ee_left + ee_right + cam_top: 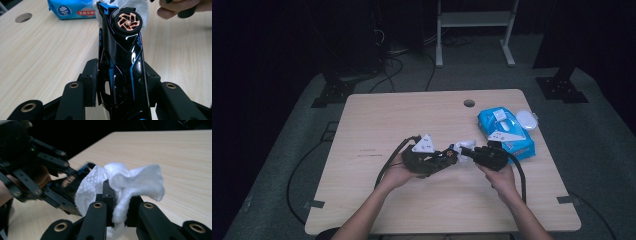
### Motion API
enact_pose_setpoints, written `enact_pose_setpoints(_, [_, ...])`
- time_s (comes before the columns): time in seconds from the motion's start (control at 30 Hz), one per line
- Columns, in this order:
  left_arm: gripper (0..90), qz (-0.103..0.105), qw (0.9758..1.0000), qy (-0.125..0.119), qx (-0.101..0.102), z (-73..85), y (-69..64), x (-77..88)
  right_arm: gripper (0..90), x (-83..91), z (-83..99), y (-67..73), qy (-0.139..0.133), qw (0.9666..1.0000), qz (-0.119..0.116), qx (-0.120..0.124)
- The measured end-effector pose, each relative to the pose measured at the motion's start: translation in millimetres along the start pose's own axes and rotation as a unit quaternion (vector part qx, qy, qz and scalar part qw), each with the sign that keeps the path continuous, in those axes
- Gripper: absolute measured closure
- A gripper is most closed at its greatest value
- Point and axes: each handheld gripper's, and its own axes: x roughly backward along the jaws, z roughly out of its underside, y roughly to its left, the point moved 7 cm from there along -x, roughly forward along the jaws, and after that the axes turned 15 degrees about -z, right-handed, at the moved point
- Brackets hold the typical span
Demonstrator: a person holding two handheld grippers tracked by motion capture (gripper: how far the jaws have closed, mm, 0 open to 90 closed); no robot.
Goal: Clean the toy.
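Inspector: Left gripper (pixel 120 82) is clamped on the toy car (pixel 122 62) at mid-body, held above the table (pixel 377 130) centre. Right gripper (pixel 120 205) pinches a wipe (pixel 130 180) against the car's nose, at three o'clock of the left.

Clerk: Handling?

Inspector: The car looks light, rigid and glossy, likely slippery; hold the flanks, avoiding the wheel (pixel 128 22). The wipe is soft and limp. The pack (pixel 506 131) lies at two o'clock.

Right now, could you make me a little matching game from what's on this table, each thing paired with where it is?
Things:
1. toy car
2. white wipe
3. blue wipes pack
4. round hole

Places:
A. in the tabletop, near the far edge
B. clamped in the right gripper
C. lying on the table's right side
D. clamped in the left gripper

Pairs: 1-D, 2-B, 3-C, 4-A
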Motion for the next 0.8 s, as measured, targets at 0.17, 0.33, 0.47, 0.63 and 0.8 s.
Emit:
enact_pose_setpoints(0.17, [56.8, 0.003, 0.9999, -0.004, 0.012, 2.8, 2.5, 0.9, 81.4, -2.0, 6.8, -2.4, 0.012, 0.9999, 0.003, -0.006])
enact_pose_setpoints(0.33, [56.8, 0.008, 0.9999, -0.005, 0.009, 2.8, -4.0, -6.1, 81.3, -1.6, -13.5, 20.2, -0.006, 0.9994, -0.013, 0.032])
enact_pose_setpoints(0.47, [56.8, 0.008, 0.9996, -0.025, 0.013, -3.5, -2.7, 0.5, 81.4, 3.2, -13.9, 17.8, -0.013, 0.9994, -0.008, 0.03])
enact_pose_setpoints(0.63, [56.8, 0.016, 0.9972, -0.055, 0.047, -10.7, 6.2, 10.5, 81.4, 5.3, -1.9, 3.8, -0.009, 0.9999, 0.001, 0.004])
enact_pose_setpoints(0.8, [56.8, 0.014, 0.9972, -0.052, 0.052, -6.4, 8.7, 8.4, 81.5, 2.5, -5.8, 8.4, -0.008, 0.9999, 0.002, 0.012])
